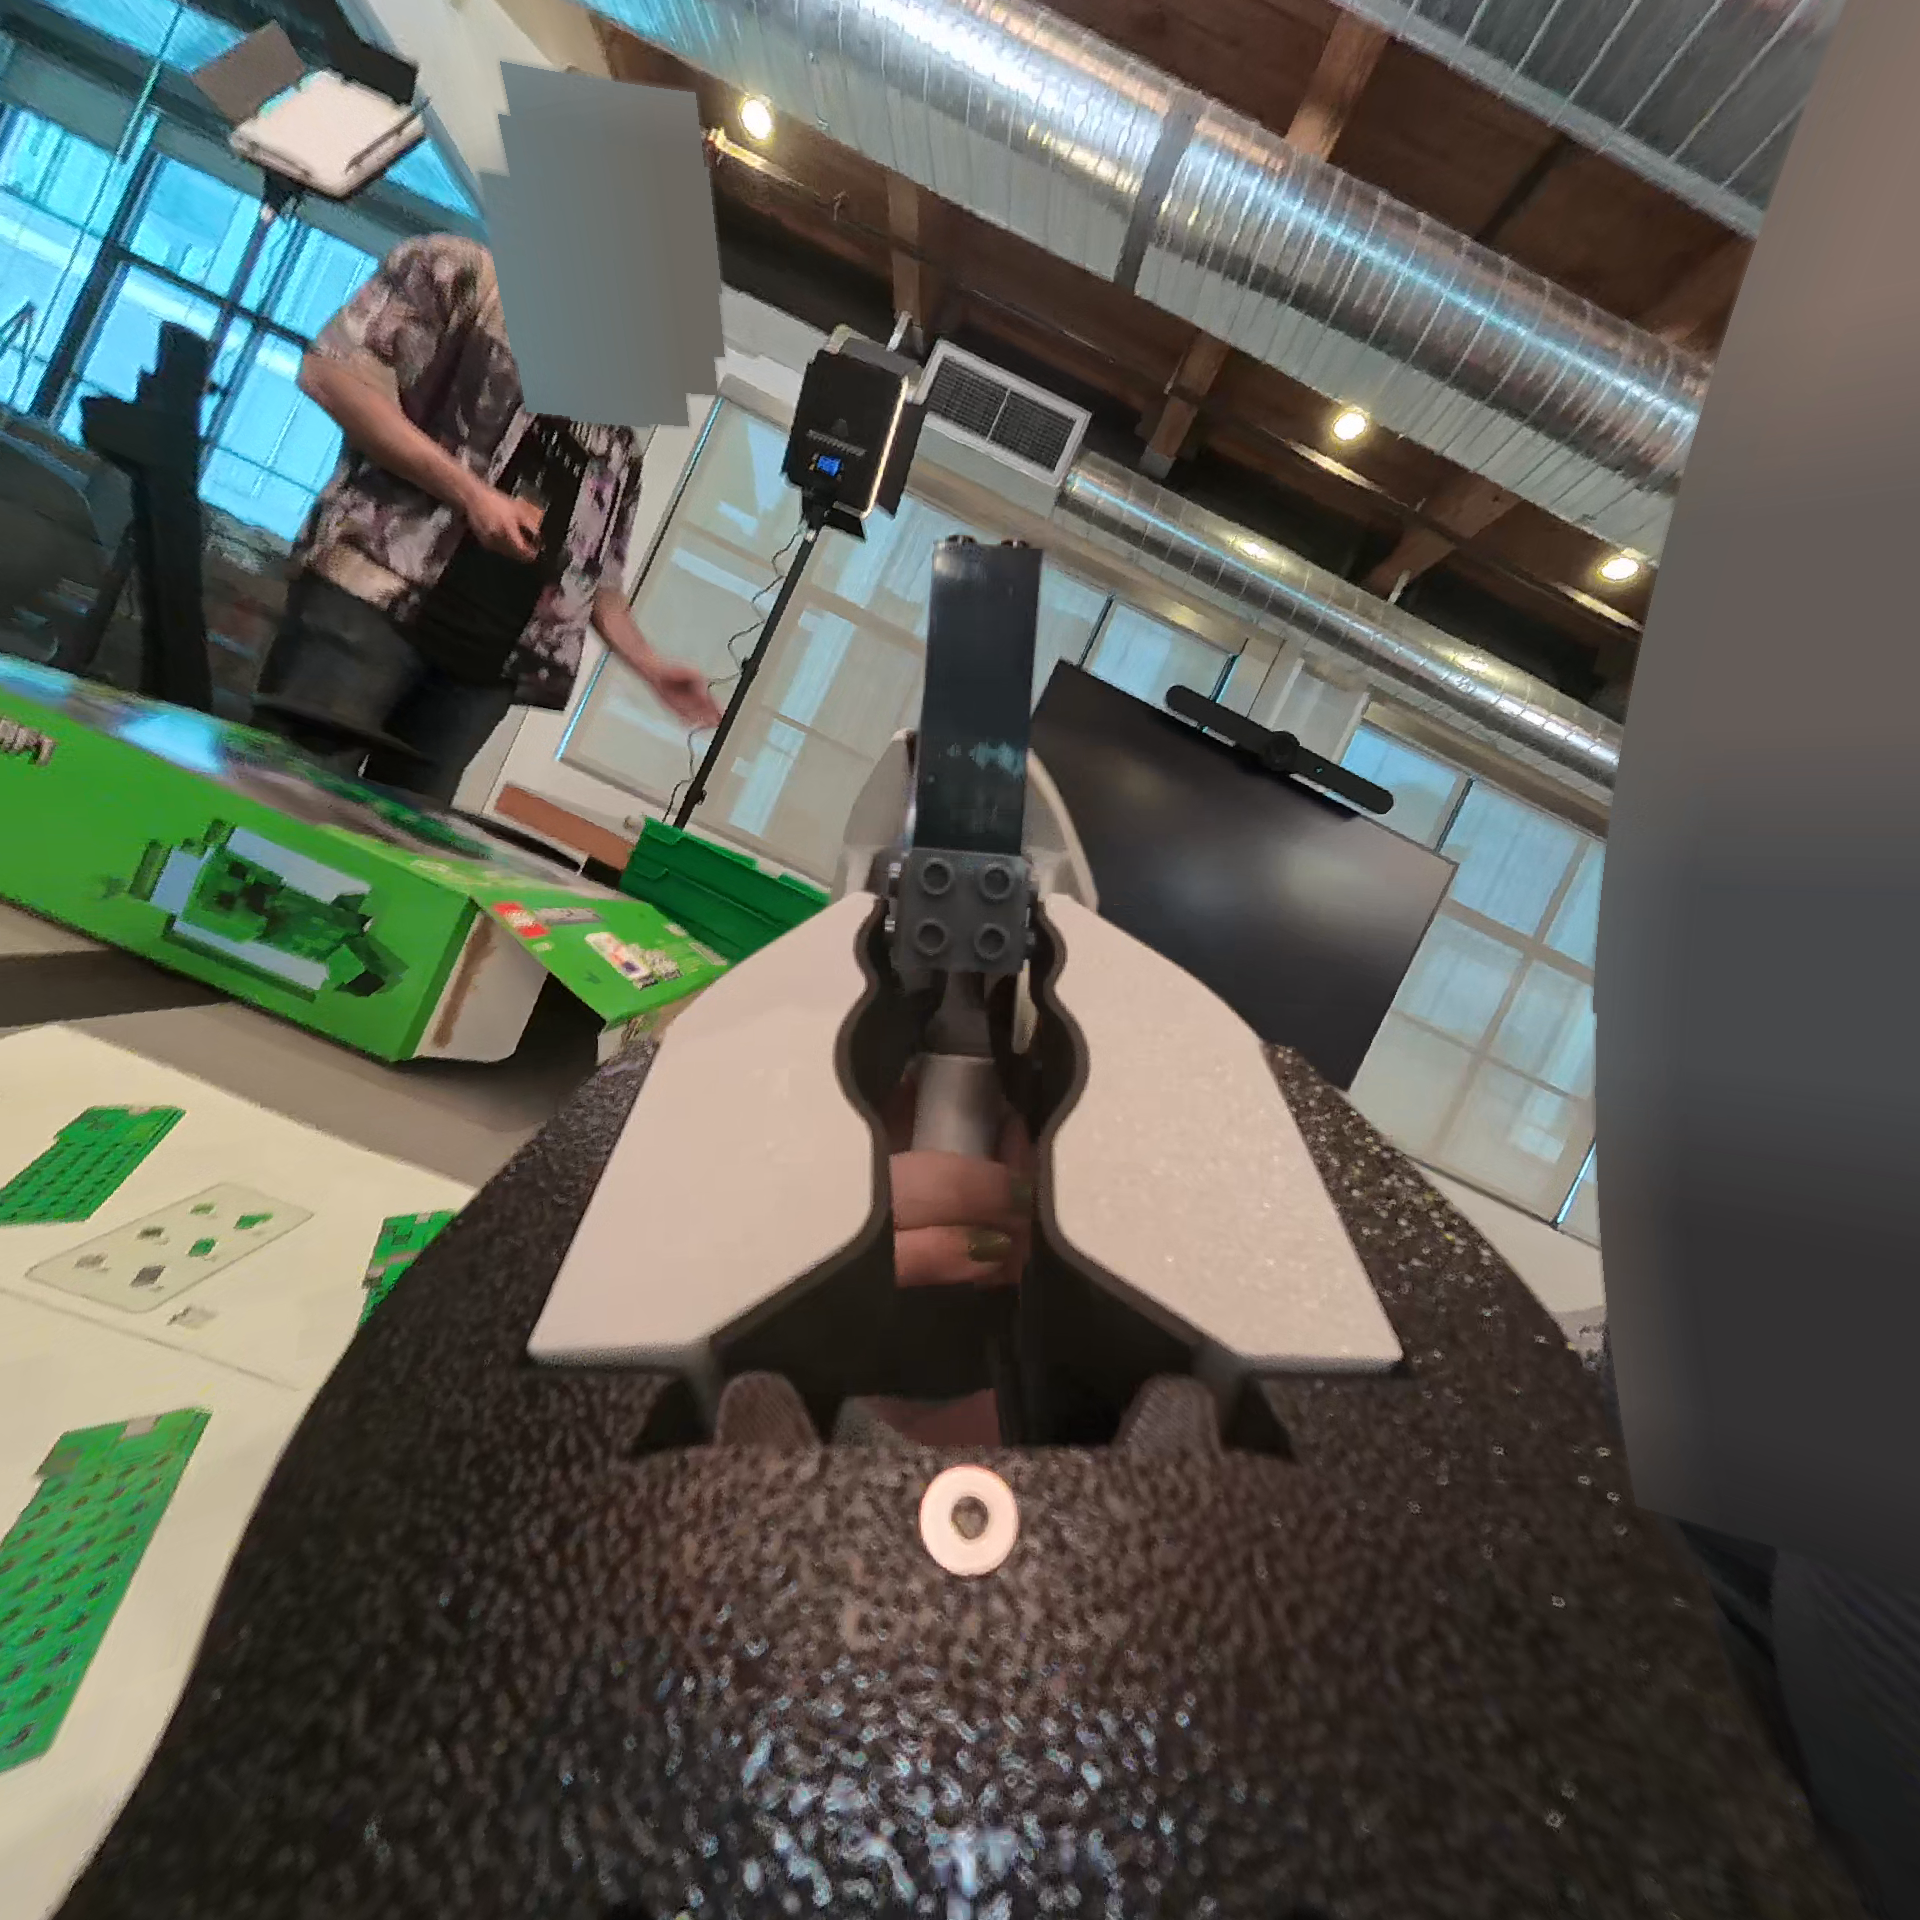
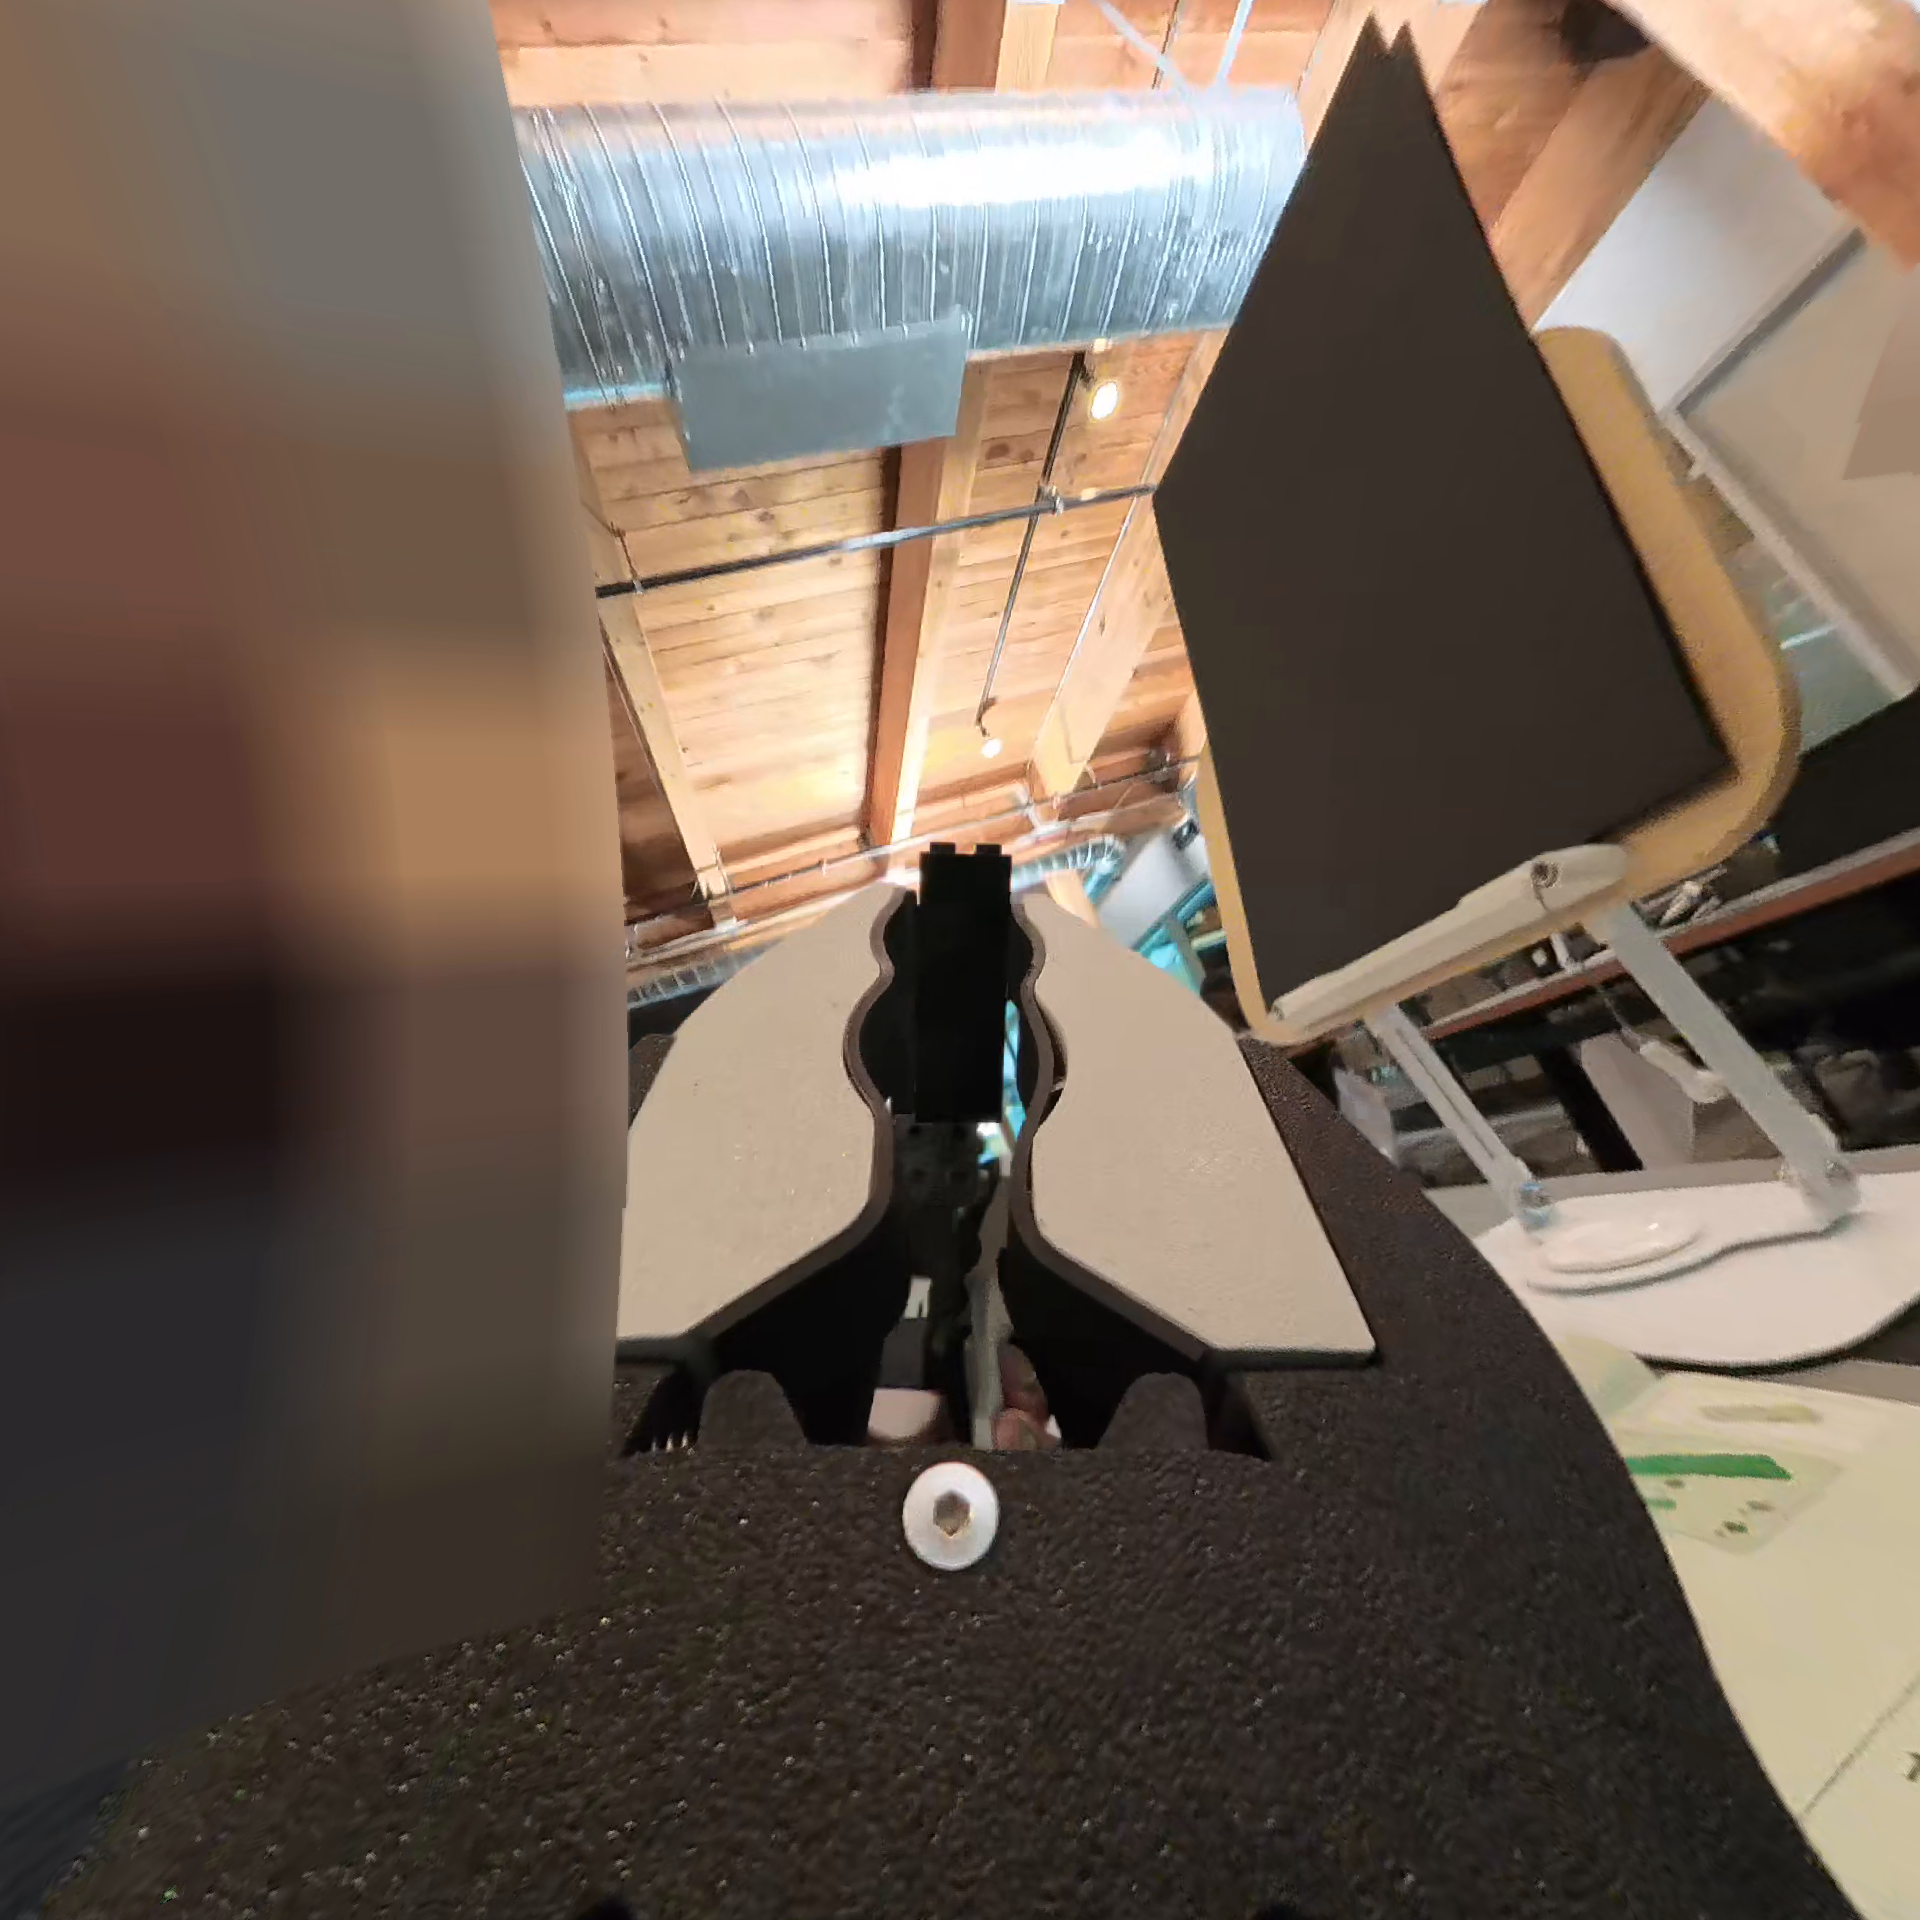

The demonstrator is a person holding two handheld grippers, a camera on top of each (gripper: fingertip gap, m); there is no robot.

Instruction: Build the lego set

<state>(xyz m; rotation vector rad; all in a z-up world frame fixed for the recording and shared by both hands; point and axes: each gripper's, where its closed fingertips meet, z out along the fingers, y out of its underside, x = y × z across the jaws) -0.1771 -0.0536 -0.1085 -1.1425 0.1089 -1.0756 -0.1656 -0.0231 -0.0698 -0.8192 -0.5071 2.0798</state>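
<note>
My left gripper (image 1: pixel 966 902) is shut on a dark grey two-by-two Lego brick (image 1: pixel 966 935) whose studs face the camera. A tall dark Lego column (image 1: pixel 982 707) with studs on top rises right behind the brick. I cannot tell whether the two are joined. The right gripper's white fingers (image 1: pixel 1065 842) show beside the column, with a hand (image 1: pixel 961 1216) below. In the right wrist view my right gripper (image 2: pixel 961 906) is shut on the same dark column (image 2: pixel 961 1018). Both grippers are tilted up toward the ceiling, above the table.
A green Lego box (image 1: pixel 260 894) lies open on the table to the left, with the instruction booklet (image 1: pixel 125 1247) in front of it. A person (image 1: pixel 447 468) stands behind, beside a light stand (image 1: pixel 847 436). A black screen (image 1: pixel 1247 883) and a dark panel on a white stand (image 2: pixel 1434 540) are to the right. One gripper's finger ends stand about 5 cm off the other's.
</note>
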